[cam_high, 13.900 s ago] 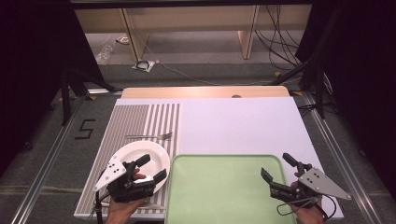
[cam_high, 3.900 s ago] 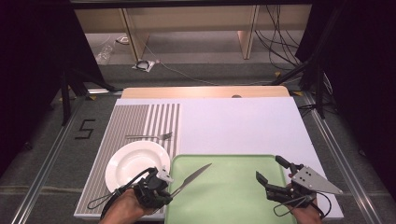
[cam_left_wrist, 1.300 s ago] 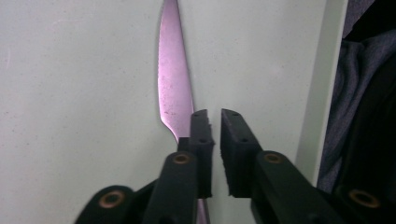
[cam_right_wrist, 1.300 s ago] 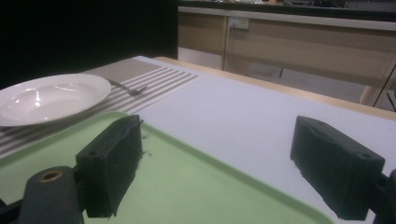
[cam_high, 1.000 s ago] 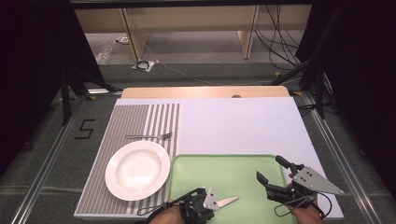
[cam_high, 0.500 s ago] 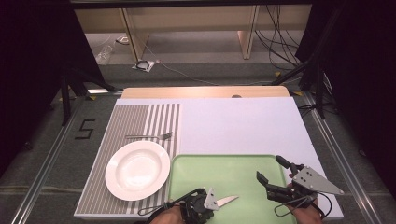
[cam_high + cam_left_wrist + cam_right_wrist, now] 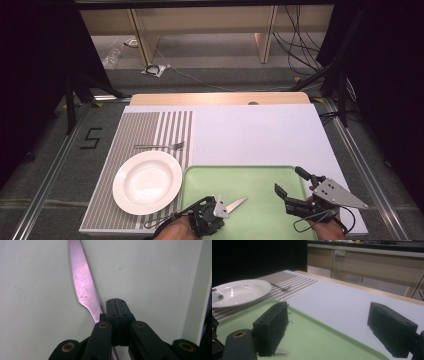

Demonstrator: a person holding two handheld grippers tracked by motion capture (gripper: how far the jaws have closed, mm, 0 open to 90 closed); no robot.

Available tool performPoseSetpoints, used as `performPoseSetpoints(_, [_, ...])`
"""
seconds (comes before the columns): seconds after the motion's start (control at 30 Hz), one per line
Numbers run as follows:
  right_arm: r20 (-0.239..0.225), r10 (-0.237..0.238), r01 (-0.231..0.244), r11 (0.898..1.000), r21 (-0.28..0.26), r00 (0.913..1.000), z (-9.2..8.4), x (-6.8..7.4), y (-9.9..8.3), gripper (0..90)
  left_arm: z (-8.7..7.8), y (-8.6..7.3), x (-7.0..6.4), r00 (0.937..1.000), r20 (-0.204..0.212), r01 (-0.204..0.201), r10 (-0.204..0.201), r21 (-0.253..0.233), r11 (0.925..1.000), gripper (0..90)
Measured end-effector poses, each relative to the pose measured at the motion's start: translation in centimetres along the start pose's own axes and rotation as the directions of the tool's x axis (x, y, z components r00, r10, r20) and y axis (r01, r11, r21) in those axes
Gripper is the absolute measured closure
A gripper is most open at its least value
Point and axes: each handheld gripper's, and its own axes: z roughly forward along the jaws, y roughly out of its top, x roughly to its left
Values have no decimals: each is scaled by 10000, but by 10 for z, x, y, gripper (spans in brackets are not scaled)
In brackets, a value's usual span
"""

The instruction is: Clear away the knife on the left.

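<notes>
A metal knife (image 7: pixel 236 204) points right over the green tray (image 7: pixel 250 182) near its front edge. My left gripper (image 7: pixel 218 210) is shut on the knife's handle. In the left gripper view the closed jaws (image 7: pixel 116 302) sit above the tray (image 7: pixel 155 277), and the knife blade (image 7: pixel 83 285) runs out to the upper left beneath them. My right gripper (image 7: pixel 288 180) is open and holds nothing, low over the tray's right part. In the right gripper view its pads (image 7: pixel 273 327) stand wide apart above the tray (image 7: pixel 312 340), and the knife tip (image 7: pixel 280 351) shows at the lower left.
A white plate (image 7: pixel 146 181) lies on the striped placemat (image 7: pixel 165 125) left of the tray, with a fork (image 7: pixel 160 146) beyond it. A white mat (image 7: pixel 255 130) covers the table behind the tray. The plate (image 7: pixel 239 291) and fork (image 7: pixel 279 287) appear in the right gripper view.
Over the older frames my left gripper went from the plate to the tray's front edge with the knife in it. In the last second nothing has visibly moved.
</notes>
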Motion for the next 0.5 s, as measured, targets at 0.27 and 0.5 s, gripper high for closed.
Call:
performPoseSetpoints(0.27, [-13, -8, 8, 10000, -6, 10000, 0, 0, 0, 176, -2, -2, 6, 9997, -138, 223, -222, 73, 9997, 894])
performPoseSetpoints(0.5, [-15, 3, -3, 10000, -9, 10000, 0, 0, 0, 176, -4, -5, 11, 9980, -333, 547, -545, 60, 9985, 894])
